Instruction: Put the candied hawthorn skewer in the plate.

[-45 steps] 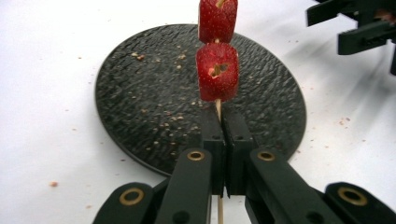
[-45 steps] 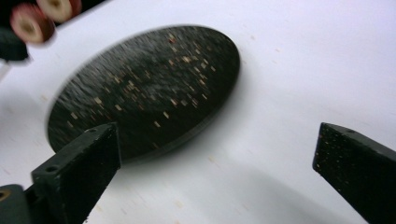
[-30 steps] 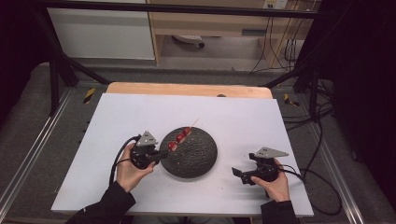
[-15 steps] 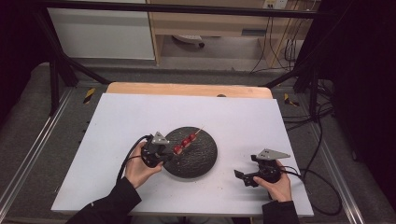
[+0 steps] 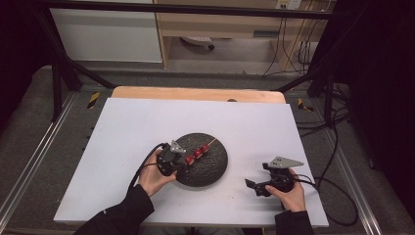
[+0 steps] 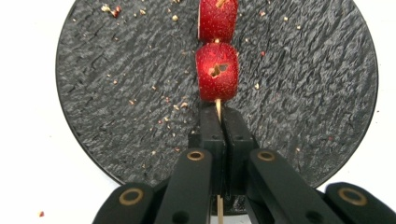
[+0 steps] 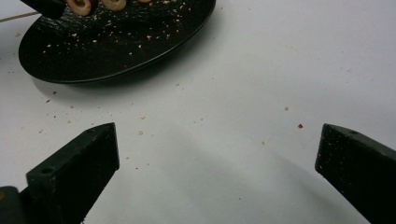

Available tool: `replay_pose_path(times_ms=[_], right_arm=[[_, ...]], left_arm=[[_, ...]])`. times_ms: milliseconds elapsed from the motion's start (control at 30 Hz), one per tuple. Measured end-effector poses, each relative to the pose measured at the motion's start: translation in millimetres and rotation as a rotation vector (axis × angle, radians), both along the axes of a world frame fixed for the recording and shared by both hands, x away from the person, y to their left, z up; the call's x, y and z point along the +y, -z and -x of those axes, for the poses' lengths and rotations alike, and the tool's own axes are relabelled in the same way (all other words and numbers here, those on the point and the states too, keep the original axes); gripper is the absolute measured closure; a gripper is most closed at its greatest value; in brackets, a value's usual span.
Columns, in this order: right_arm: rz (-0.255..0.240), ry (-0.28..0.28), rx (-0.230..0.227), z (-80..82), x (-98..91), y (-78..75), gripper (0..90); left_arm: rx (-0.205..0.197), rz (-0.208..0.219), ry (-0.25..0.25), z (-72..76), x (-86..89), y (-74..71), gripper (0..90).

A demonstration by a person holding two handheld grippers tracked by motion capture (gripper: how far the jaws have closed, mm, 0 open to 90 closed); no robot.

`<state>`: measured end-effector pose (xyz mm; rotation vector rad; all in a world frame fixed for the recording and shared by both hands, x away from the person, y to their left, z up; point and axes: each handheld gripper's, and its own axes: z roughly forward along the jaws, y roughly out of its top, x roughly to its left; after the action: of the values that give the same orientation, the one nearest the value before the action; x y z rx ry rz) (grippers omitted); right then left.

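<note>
The white counter (image 5: pixel 127 142) is smooth and matte, dotted with fine crumbs. On it sits a round black plate (image 5: pixel 215 169) with a rough, slate-like surface. The left gripper (image 5: pixel 177 157) is at the plate's near-left edge; the right gripper (image 5: pixel 255 186) rests on the counter well apart to the plate's right, its jaws spread wide with nothing between them.

In the left gripper view, the skewer (image 6: pixel 218 109), a thin pale wooden stick, runs straight ahead along the jaws' own line. The jaws are pressed together on its bare end, and 2 glossy red strawberries (image 6: pixel 217 72) sit threaded just beyond the jaw tips, over the plate's middle. Any coming move likely turns on keeping that long axis level.
</note>
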<state>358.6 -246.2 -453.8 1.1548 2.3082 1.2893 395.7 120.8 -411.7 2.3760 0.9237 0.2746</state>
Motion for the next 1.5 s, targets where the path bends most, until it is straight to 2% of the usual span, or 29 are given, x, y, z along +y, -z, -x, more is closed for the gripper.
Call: replay_pose_path(times_ms=[233,533,767,1033,1167,1367,1500], right_arm=[[0.008,-0.002,0.002,0.3,0.1,0.6,0.5],[0.009,-0.012,0.002,1.0,0.3,1.0,0.5],[0.012,-0.011,0.0,0.8,-0.3,0.7,0.5],[0.023,-0.016,0.002,1.7,-0.3,1.4,0.5],[0.018,-0.016,0.003,2.0,-0.2,1.2,0.5],[0.021,-0.02,0.004,2.5,-0.5,1.1,0.5],[0.023,-0.016,0.004,2.3,-0.5,1.3,0.4]], left_arm=[[0.013,-0.03,0.01,-0.6,-3.9,7.6,88.3],[0.0,-0.013,0.007,-0.5,-0.7,6.6,86.4],[-0.018,0.06,0.014,3.1,14.4,-1.8,72.2],[-0.06,0.127,0.039,10.6,40.4,-8.6,46.6],[-0.084,0.139,0.038,17.7,56.3,-9.4,38.4],[-0.114,0.175,0.009,26.1,83.5,-4.6,23.5],[-0.141,0.18,-0.022,30.4,101.8,0.7,15.5]])
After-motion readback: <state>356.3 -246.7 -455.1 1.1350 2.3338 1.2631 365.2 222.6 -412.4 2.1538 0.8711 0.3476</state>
